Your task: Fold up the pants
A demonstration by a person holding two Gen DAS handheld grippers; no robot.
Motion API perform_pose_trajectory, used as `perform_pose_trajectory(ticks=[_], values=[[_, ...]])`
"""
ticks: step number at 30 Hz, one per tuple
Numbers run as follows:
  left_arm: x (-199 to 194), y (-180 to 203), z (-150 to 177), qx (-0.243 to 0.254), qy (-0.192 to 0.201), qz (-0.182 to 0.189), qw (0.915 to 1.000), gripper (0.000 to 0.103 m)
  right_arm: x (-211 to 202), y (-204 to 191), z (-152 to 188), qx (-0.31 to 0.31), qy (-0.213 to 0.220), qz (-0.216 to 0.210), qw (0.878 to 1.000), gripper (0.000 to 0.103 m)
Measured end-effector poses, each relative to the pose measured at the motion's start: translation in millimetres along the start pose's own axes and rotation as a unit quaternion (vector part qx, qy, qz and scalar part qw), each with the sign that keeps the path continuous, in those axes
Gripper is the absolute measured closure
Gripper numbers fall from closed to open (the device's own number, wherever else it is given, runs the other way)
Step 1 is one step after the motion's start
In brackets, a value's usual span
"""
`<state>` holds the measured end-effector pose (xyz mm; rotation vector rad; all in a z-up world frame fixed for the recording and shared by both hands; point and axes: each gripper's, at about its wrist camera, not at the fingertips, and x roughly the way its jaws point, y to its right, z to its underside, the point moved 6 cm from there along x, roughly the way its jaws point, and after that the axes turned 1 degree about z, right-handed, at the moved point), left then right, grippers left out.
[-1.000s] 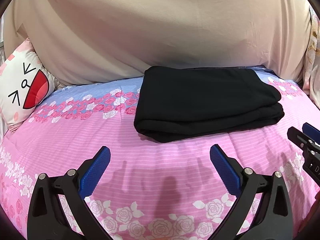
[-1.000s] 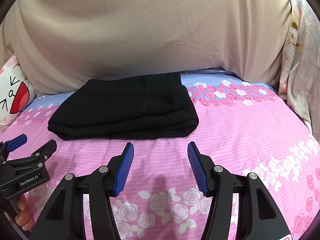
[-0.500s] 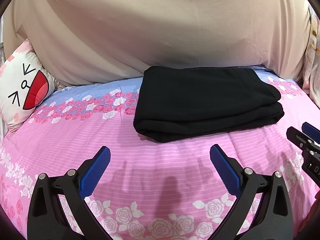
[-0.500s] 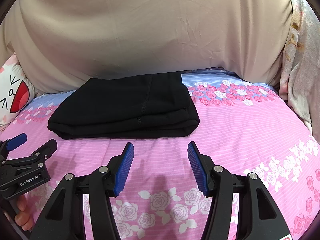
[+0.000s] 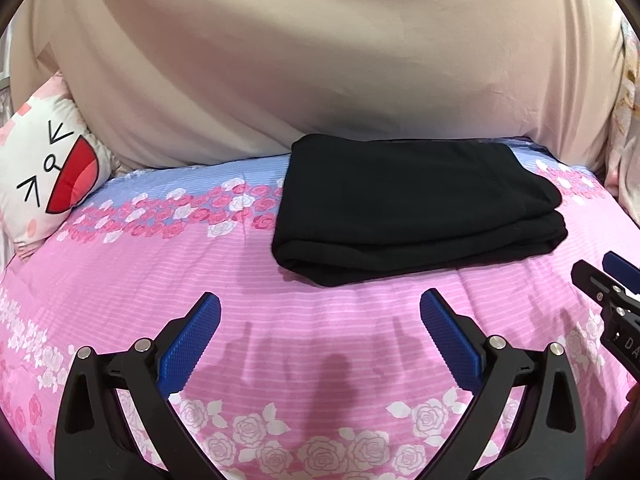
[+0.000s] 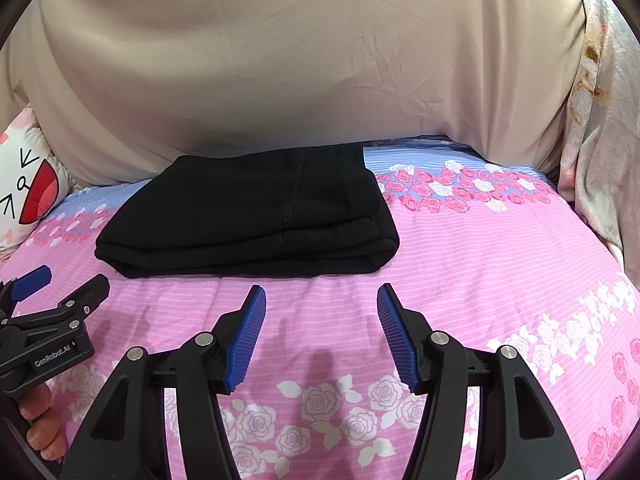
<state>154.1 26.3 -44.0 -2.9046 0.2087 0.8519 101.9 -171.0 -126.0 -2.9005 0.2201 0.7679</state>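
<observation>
Two grippers, left gripper point(image 5: 320, 308) and right gripper point(image 6: 320, 300), hover with jaws spread and empty; folded black fabric pants point(image 6: 248, 216) lie ahead on the pink rose-print bed point(image 6: 480, 280), bare bedding around every edge.

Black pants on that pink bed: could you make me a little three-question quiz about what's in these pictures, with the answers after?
1. True or false: the black pants lie folded in a flat stack on the flowered bedspread.
2. Which claw is holding the pants? A) left claw B) right claw C) neither
3. Fill in: at the left edge of the bed sits a white ___ with a cartoon face.

Key:
1. True; layered edges show along the near side.
2. C; both claws stand open over the bedspread, short of the pants, nothing between their blue pads.
3. Pillow.
</observation>
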Motion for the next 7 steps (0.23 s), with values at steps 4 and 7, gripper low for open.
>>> perform_pose_trajectory(ticks=[4, 7], values=[[0.3, 6.9, 0.1, 0.015, -0.003, 0.006, 0.9999, 0.005, -0.1, 0.8, -0.1, -0.001, 0.001, 0.000, 1.000, 0.045], [-1.9, 11.1, 0.4, 0.023, 0.002, 0.007, 0.9997, 0.005, 0.4, 0.6, 0.6, -0.001, 0.002, 0.000, 1.000, 0.042]])
